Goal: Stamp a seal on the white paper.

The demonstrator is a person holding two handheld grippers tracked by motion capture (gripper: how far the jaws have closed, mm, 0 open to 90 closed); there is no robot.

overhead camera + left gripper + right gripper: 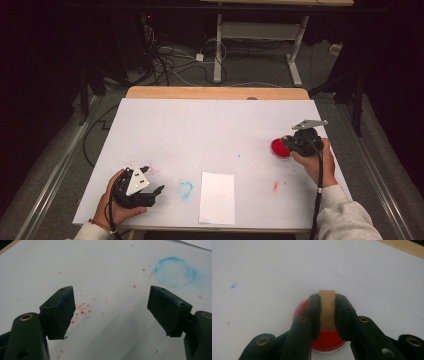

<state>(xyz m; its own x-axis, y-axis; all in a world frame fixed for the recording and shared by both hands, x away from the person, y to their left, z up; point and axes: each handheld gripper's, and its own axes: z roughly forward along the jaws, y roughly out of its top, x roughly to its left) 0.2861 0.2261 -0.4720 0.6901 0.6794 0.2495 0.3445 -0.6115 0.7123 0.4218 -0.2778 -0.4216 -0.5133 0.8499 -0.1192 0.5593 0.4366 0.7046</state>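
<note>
A round red ink pad [279, 148] lies at the table's right side. My right gripper [291, 143] hovers over it, shut on a tan wooden stamp handle [327, 310] that stands above the red ink pad [327, 341]; whether the stamp touches the ink is hidden. My left gripper [150, 186] rests near the front left, open, with nothing between its fingers [60, 311]. A white paper sheet [217, 197] lies at the front centre. A smudged blue ring [184, 189] marks the table cover just left of it, also the blue ring [175, 272] ahead of the left jaws.
A white cover [210, 125] spreads over the wooden table [215, 92]. Red ink specks [82, 310] dot it under the left gripper, and a red smear [275, 186] lies at the front right. Beyond the table are a desk frame [260, 35] and floor cables [170, 60].
</note>
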